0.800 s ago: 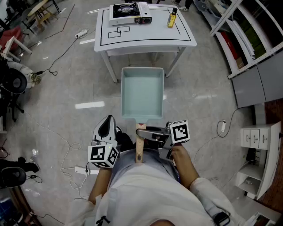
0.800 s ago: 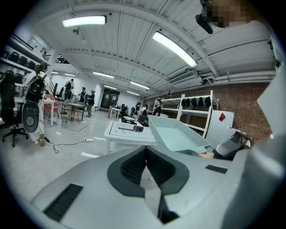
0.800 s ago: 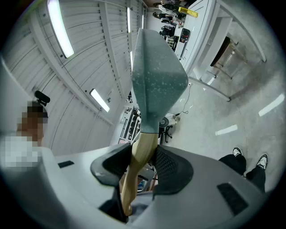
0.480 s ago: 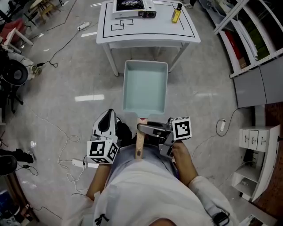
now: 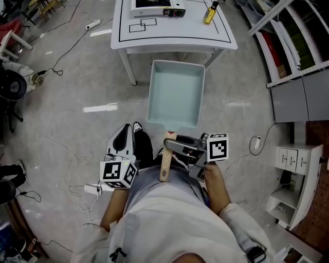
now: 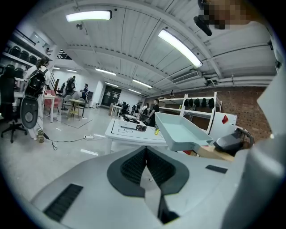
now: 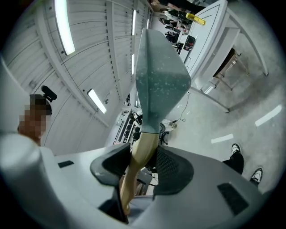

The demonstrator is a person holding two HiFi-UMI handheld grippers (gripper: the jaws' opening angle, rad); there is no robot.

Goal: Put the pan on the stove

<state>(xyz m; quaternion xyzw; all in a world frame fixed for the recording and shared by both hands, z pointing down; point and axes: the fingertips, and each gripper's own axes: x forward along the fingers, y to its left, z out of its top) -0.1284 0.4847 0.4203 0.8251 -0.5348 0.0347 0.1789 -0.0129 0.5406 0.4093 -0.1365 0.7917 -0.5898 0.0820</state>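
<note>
A square pale-blue pan (image 5: 175, 95) with a wooden handle (image 5: 166, 163) hangs in the air in front of me, above the floor. My right gripper (image 5: 176, 147) is shut on that handle; in the right gripper view both pads press the handle (image 7: 142, 150) and the pan (image 7: 157, 78) rises beyond them. My left gripper (image 5: 122, 146) stays low at the left, shut and empty; its jaws (image 6: 145, 166) meet with nothing between them. The portable stove (image 5: 157, 6) sits on the white table (image 5: 175, 36) ahead, at the top edge of the head view.
A yellow bottle (image 5: 209, 14) stands on the table right of the stove, and black outlines are marked on the tabletop. Cables and a power strip (image 5: 92, 189) lie on the floor to the left. Shelving (image 5: 288, 46) lines the right side. My shoe (image 5: 138, 127) shows below.
The table and stove have slid up toward the top edge of the head view as I walk forward. The pan stays held in the right gripper, shifted slightly right.
</note>
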